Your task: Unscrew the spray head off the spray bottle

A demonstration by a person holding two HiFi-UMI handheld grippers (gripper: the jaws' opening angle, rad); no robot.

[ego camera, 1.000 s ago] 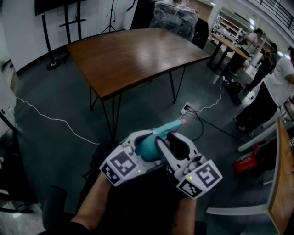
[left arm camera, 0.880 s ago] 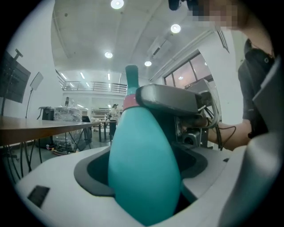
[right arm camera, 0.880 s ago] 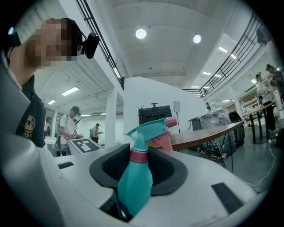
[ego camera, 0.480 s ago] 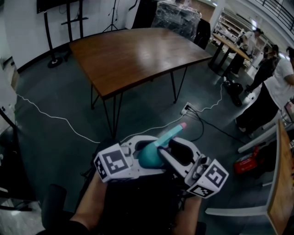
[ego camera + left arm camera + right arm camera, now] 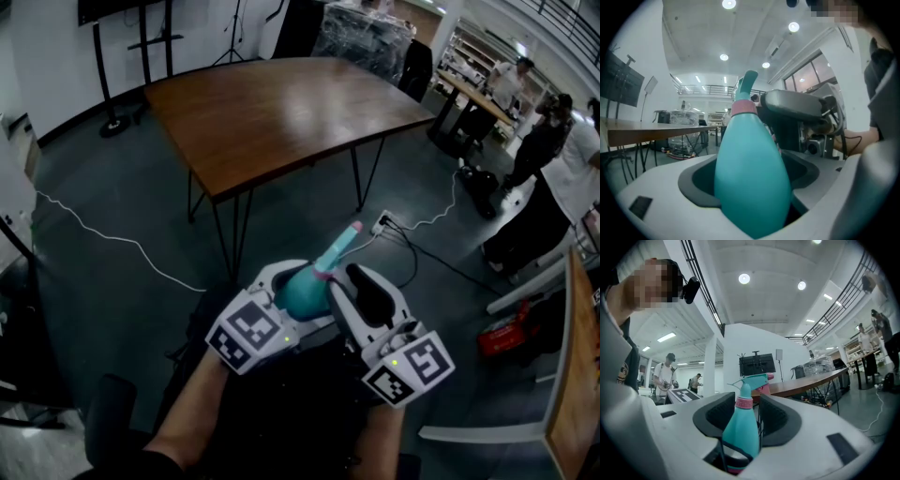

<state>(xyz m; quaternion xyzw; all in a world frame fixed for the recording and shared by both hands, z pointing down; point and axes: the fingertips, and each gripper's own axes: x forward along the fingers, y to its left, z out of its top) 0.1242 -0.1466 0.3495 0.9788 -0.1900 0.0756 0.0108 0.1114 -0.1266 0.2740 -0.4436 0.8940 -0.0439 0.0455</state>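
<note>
The left gripper is clamping the teal spray bottle low on its round body. Its fingers are sitting fairly far apart and the bottle is filling the gap between them. The bottle is hanging in the air in front of the person, clear of the wooden counter, with its spray head pointing up and away. The right gripper is sitting just beside the left one, its fingers spread wide. In the right gripper view the bottle is standing in that gap, with space showing on both sides of the pink collar - no clear grip there - and the spray head is rising beyond the fingertips.
</note>
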